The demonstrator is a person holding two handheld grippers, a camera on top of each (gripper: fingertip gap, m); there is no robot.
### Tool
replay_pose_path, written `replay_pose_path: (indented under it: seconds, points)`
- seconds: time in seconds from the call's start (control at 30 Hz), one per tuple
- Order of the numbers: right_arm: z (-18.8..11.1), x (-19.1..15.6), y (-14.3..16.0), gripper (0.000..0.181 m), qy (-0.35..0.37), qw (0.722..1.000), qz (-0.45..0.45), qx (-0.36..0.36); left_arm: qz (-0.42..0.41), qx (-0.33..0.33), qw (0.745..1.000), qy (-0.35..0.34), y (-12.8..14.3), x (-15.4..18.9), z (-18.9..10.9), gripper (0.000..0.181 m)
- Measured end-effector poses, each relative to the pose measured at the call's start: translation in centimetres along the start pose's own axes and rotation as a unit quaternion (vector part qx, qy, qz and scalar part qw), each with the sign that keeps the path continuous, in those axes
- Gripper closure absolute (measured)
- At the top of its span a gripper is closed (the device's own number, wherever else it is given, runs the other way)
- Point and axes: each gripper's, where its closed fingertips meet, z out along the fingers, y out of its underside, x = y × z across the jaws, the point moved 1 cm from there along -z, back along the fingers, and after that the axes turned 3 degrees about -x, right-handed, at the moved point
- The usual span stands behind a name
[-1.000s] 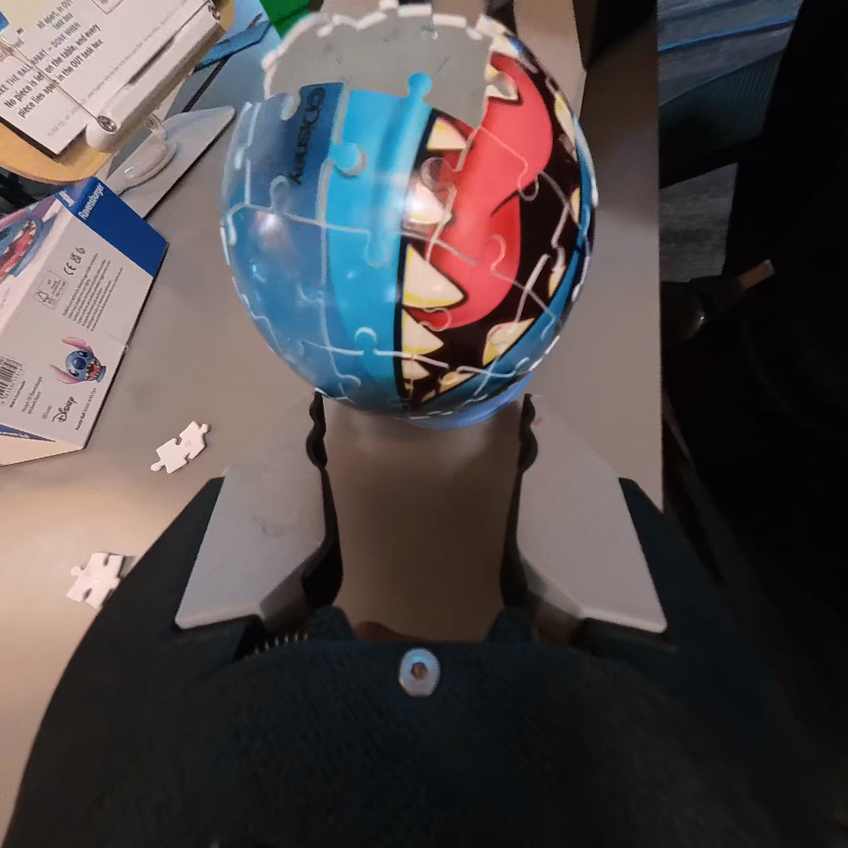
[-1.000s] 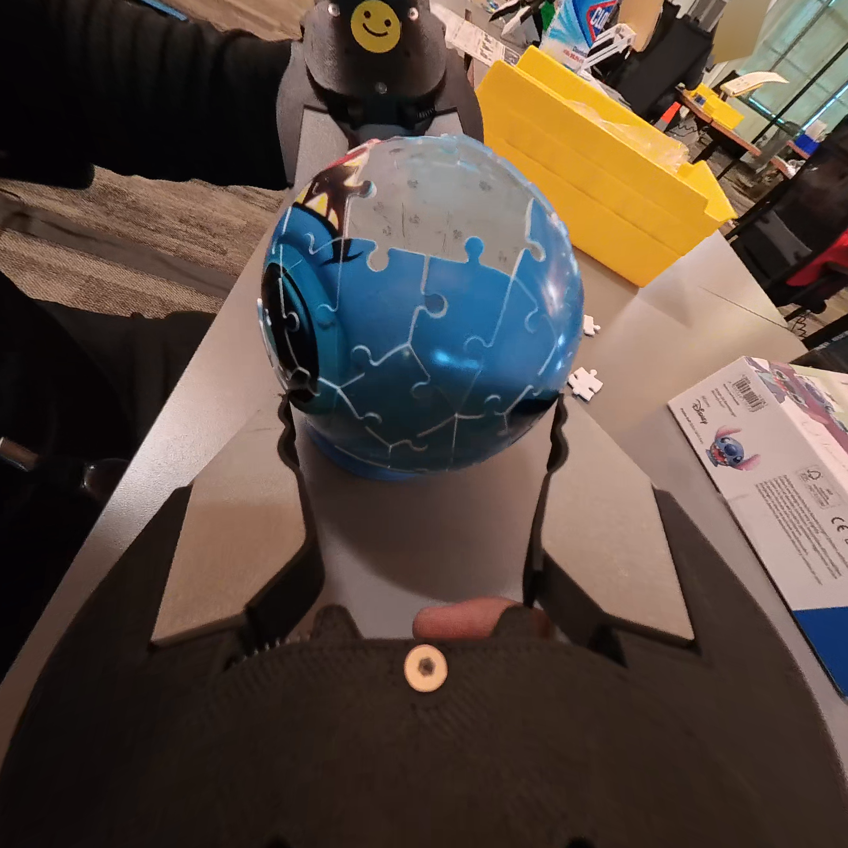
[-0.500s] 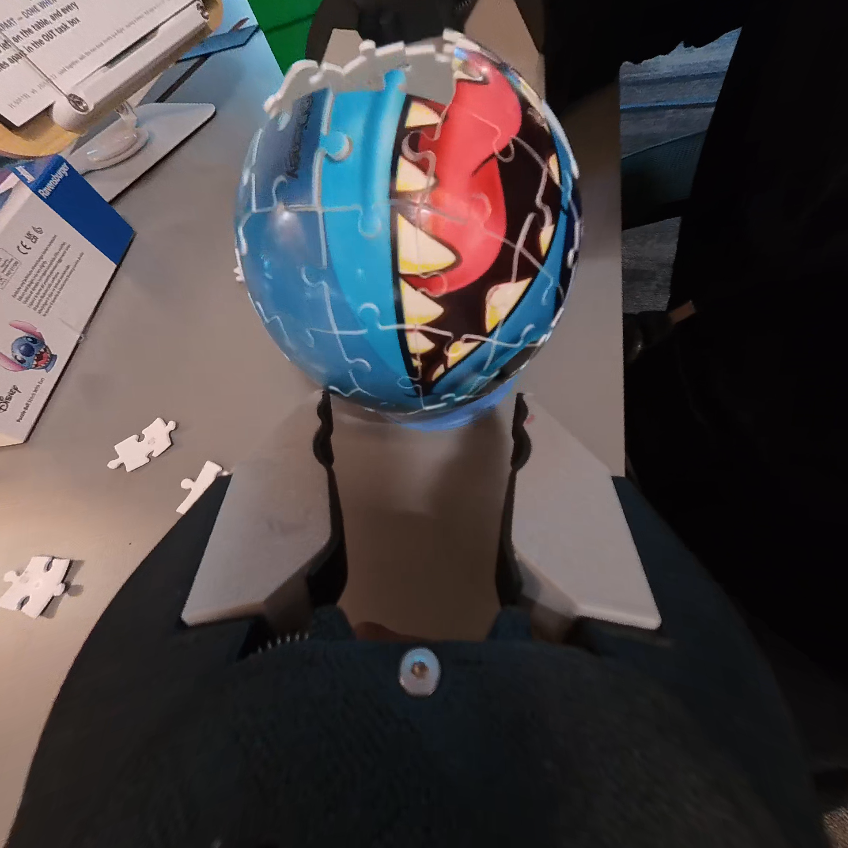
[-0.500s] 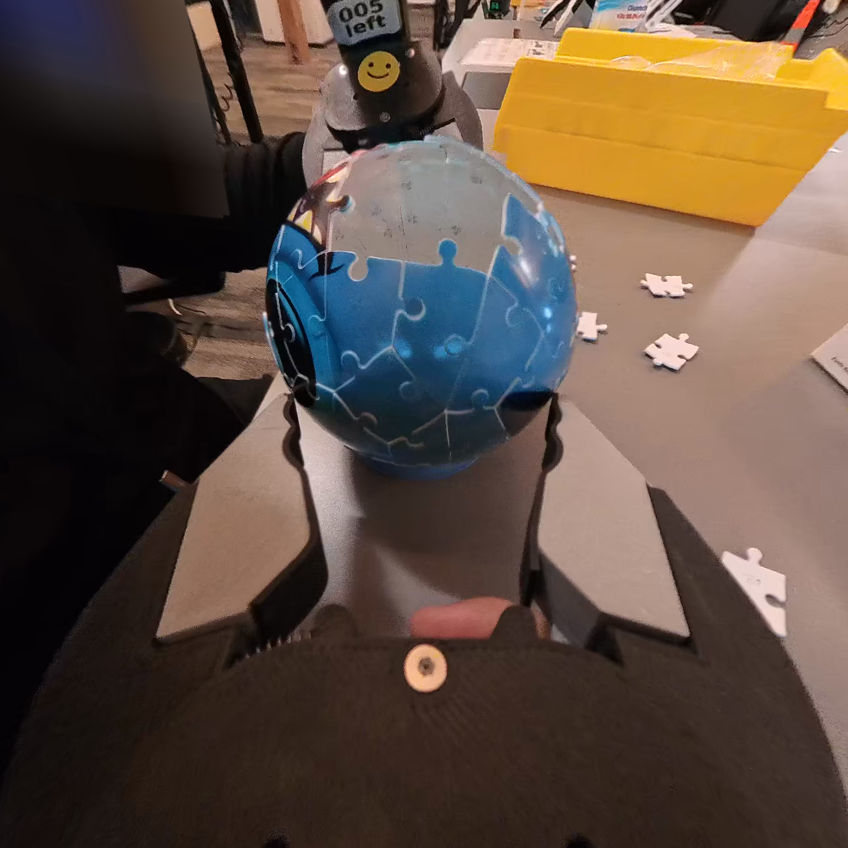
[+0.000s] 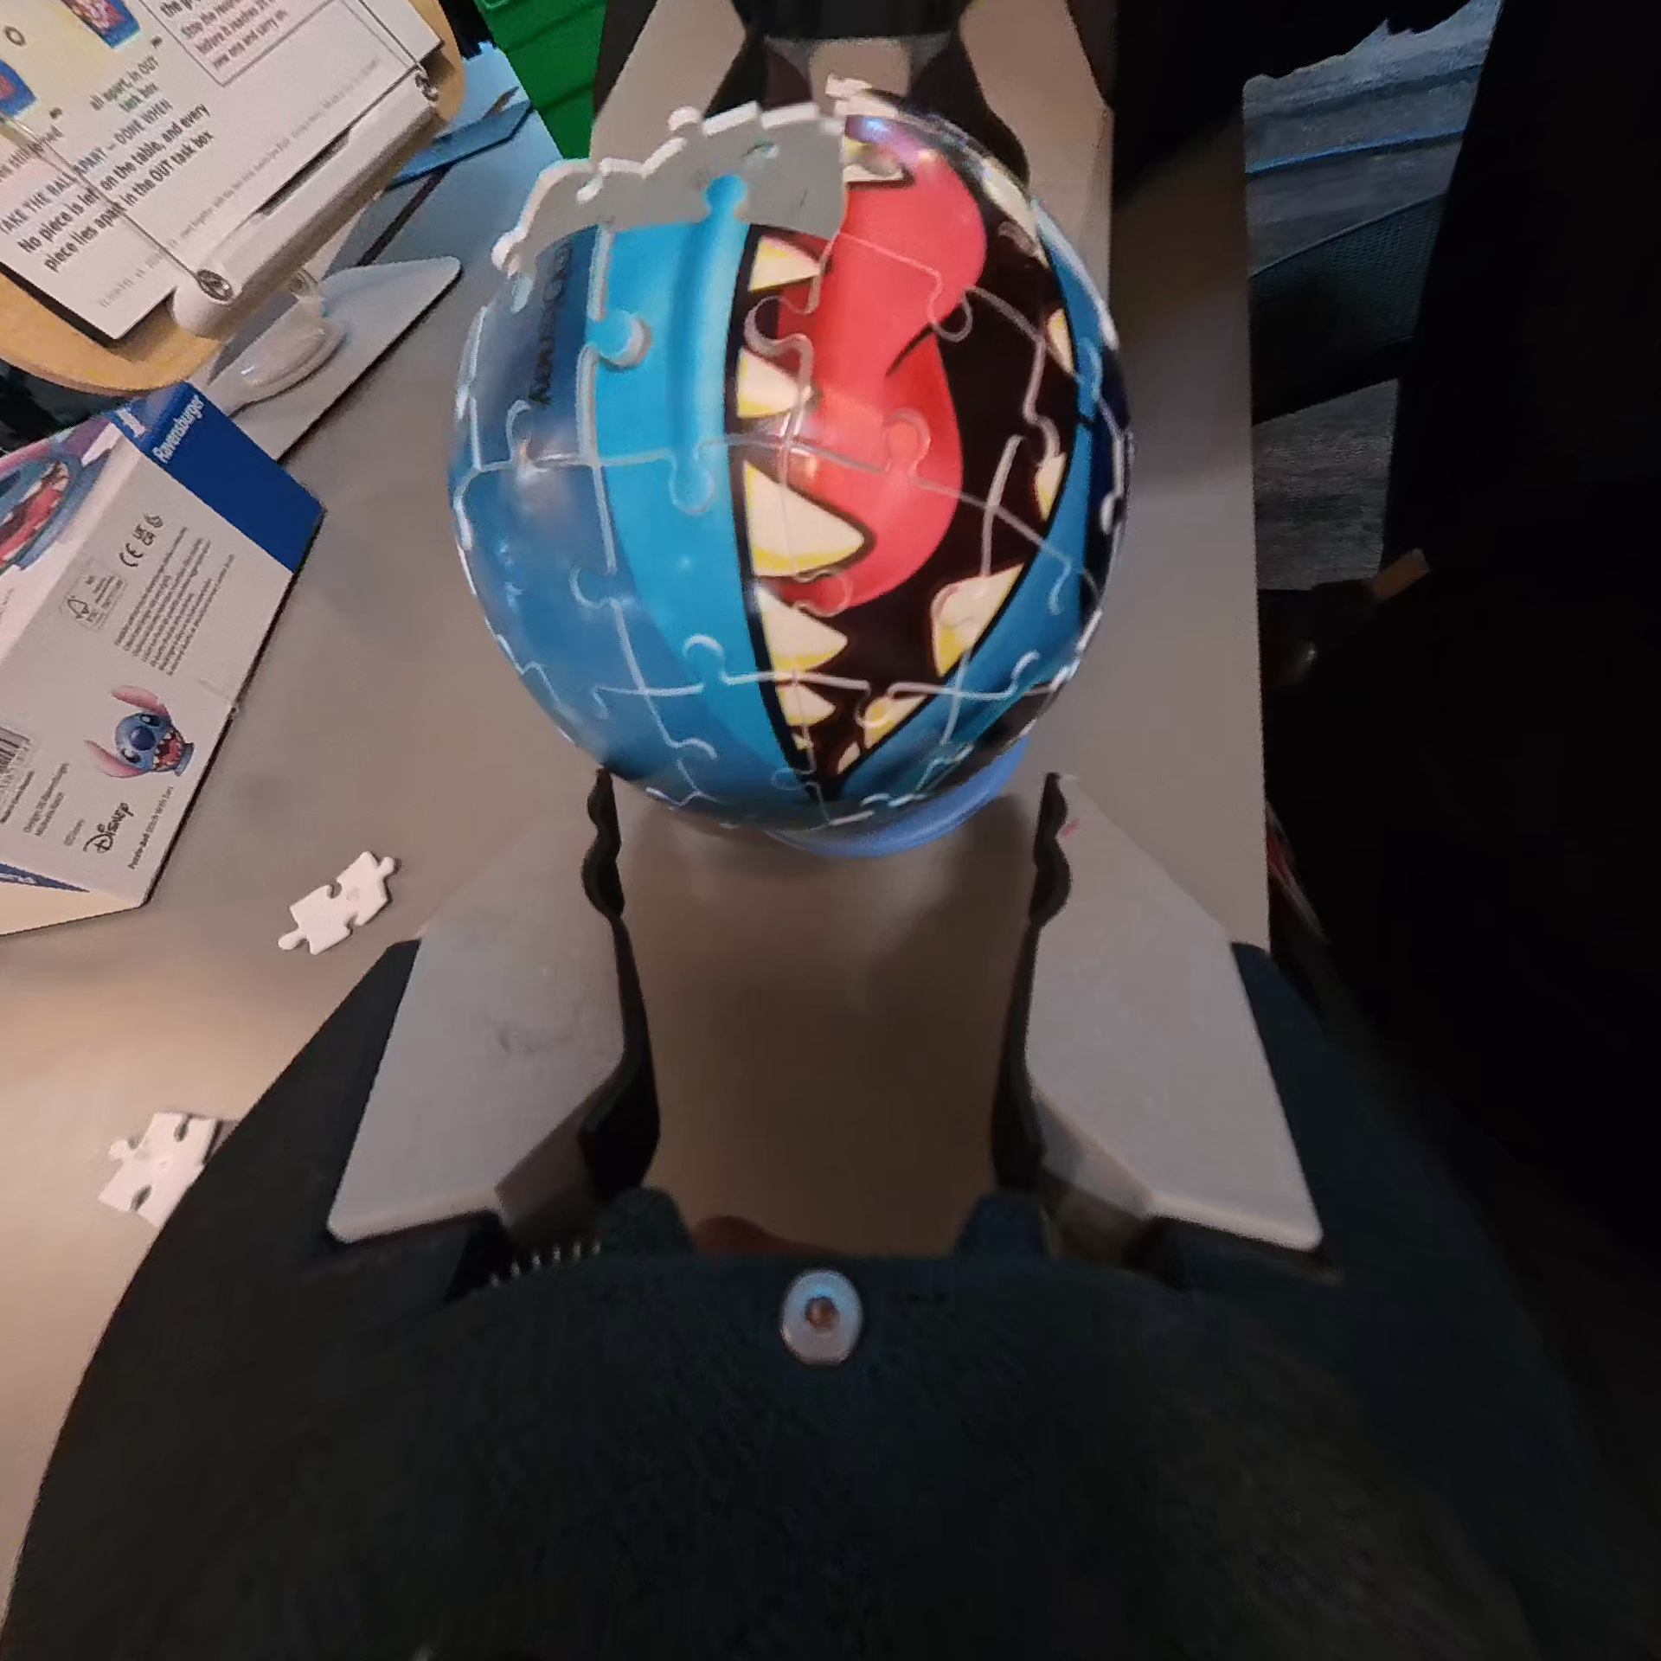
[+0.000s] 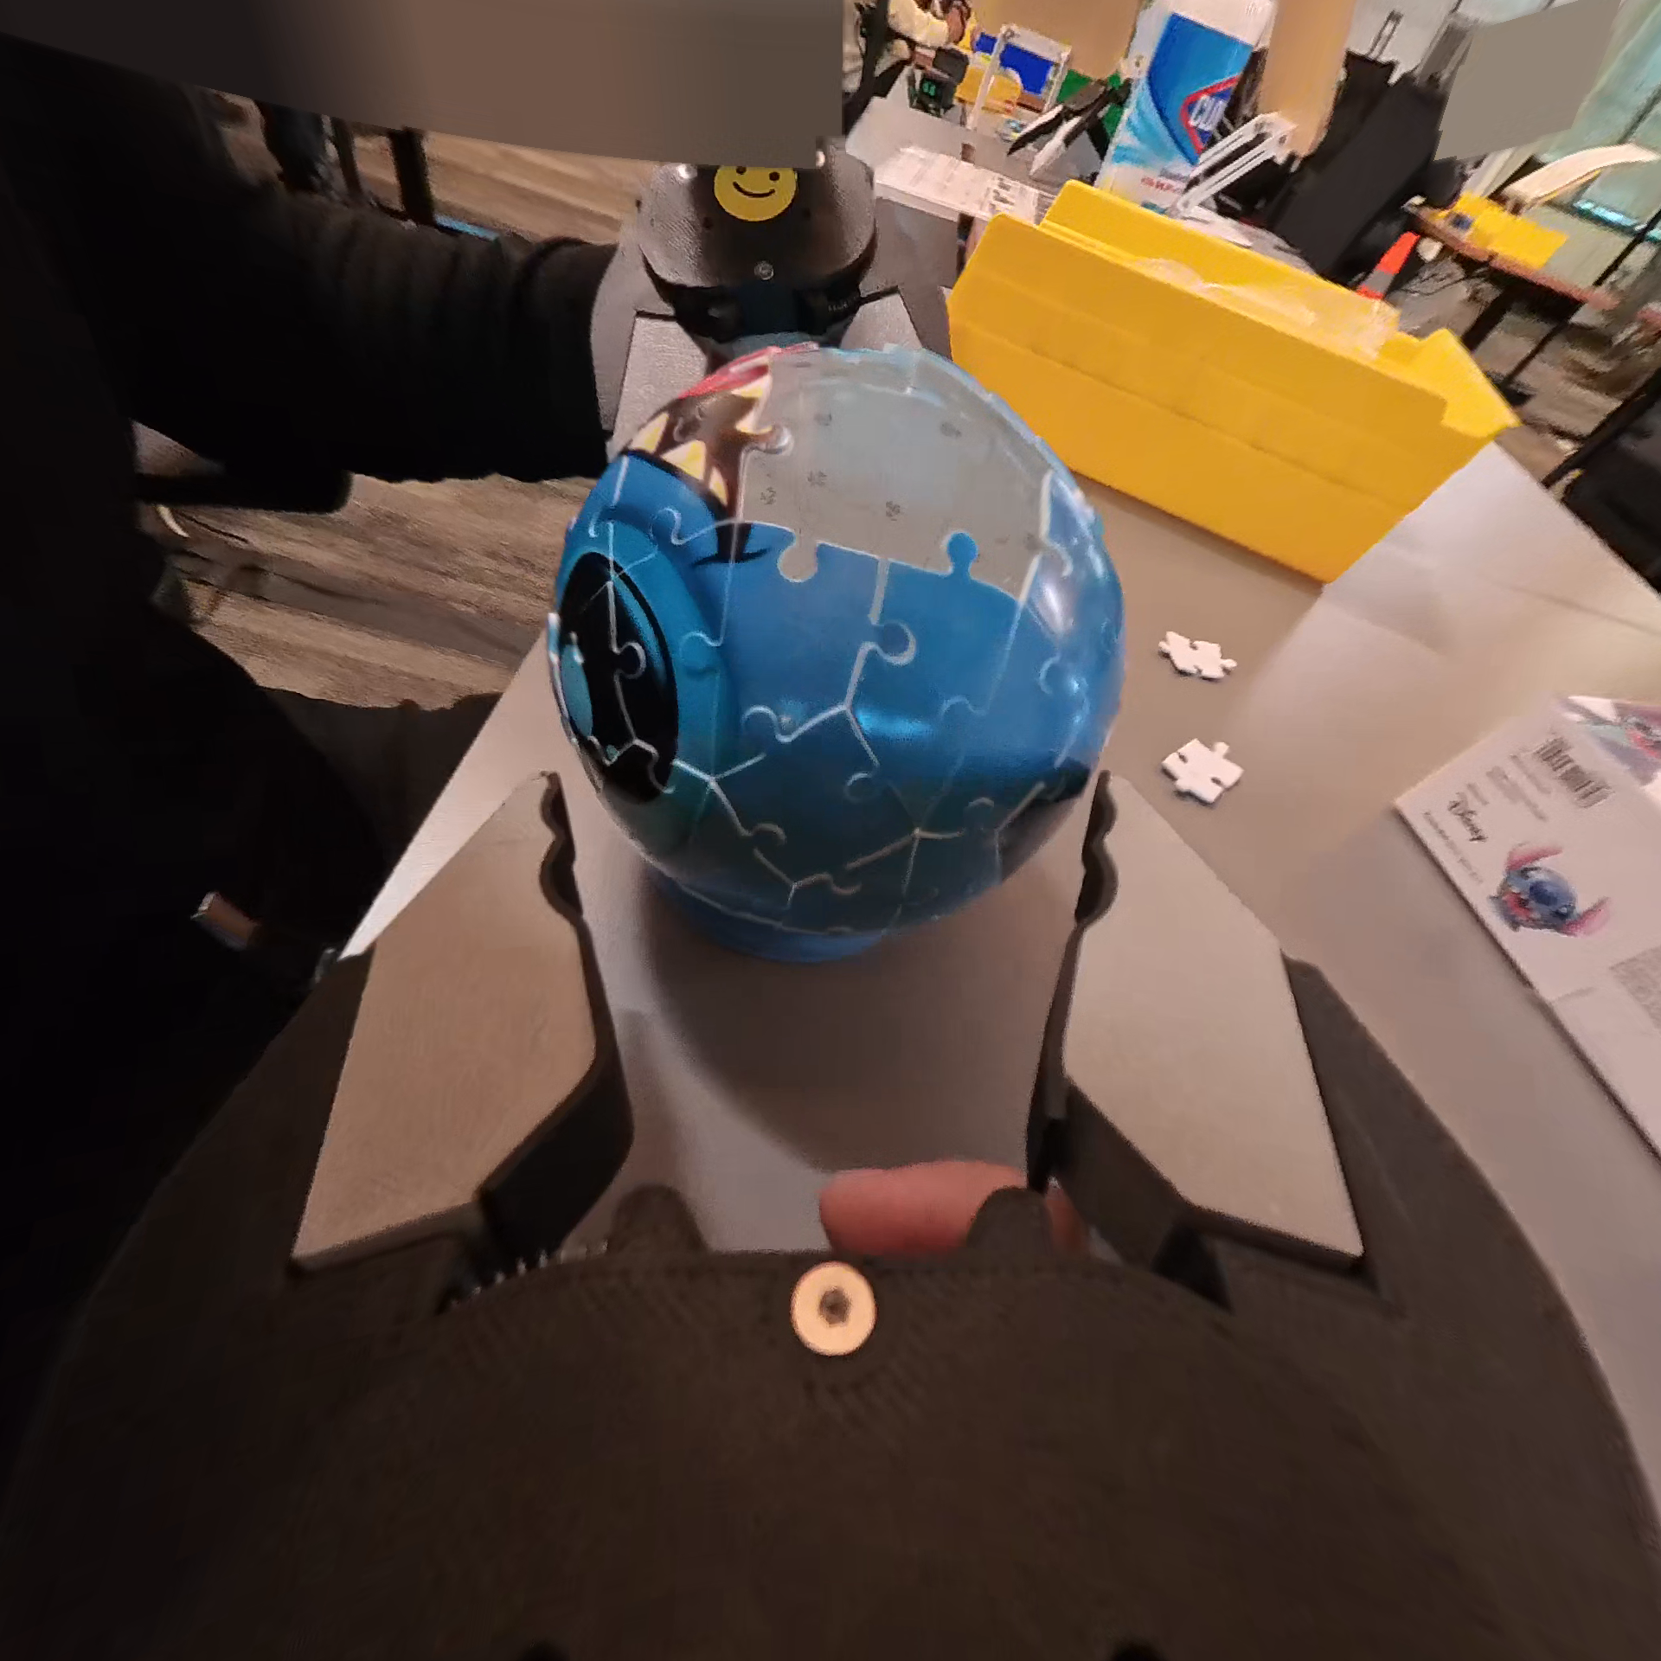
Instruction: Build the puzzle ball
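Observation:
The puzzle ball [image 5: 791,476] stands on a blue ring stand [image 5: 899,827] on the grey table. It is mostly blue, with a red mouth and yellow teeth on the side the left wrist view shows. Its top has a gap with pale grey piece backs showing [image 6: 899,458]. My left gripper [image 5: 822,809] is open and empty, its tips on either side of the ball's lower part. My right gripper [image 6: 824,791] is open and empty on the opposite side of the ball [image 6: 836,674]. The left gripper [image 6: 755,243] shows beyond the ball in the right wrist view.
Loose white pieces lie on the table [image 5: 337,899] [image 5: 157,1159] [image 6: 1195,652] [image 6: 1200,768]. The puzzle box [image 5: 117,647] [image 6: 1546,863] lies beside them. A yellow bin [image 6: 1213,422] stands at the back. A sheet holder [image 5: 180,162] stands beyond the box. The table edge [image 5: 1254,629] is close by. My hands' fingertips stand some 9 cm from each other.
Both views have swung a little around the ball and the right gripper has drawn back slightly. The ball stays on its stand. Both grippers stay open.

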Motion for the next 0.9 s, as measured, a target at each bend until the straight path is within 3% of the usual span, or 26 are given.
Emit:
replay_pose_path:
  seconds: [0.2, 0.53, 0.9]
  points:
    - [0.57, 0.16, 0.27, 0.070, 0.025, 0.999, -0.018, -0.018, -0.015, 0.000, 1.000, -0.007, -0.27, -0.21, 0.34, 0.089]
    - [0.21, 0.48, 0.57, 0.073, -0.035, 0.996, 0.082, 0.004, -0.036, -0.009, 0.999, 0.003, 0.06, -0.20, 0.22, 0.095]
    - [0.24, 0.07, 0.63, 0.072, -0.020, 1.000, 0.023, -0.001, -0.027, 0.005, 1.000, 0.008, -0.25, 0.05, -0.39, 0.094]
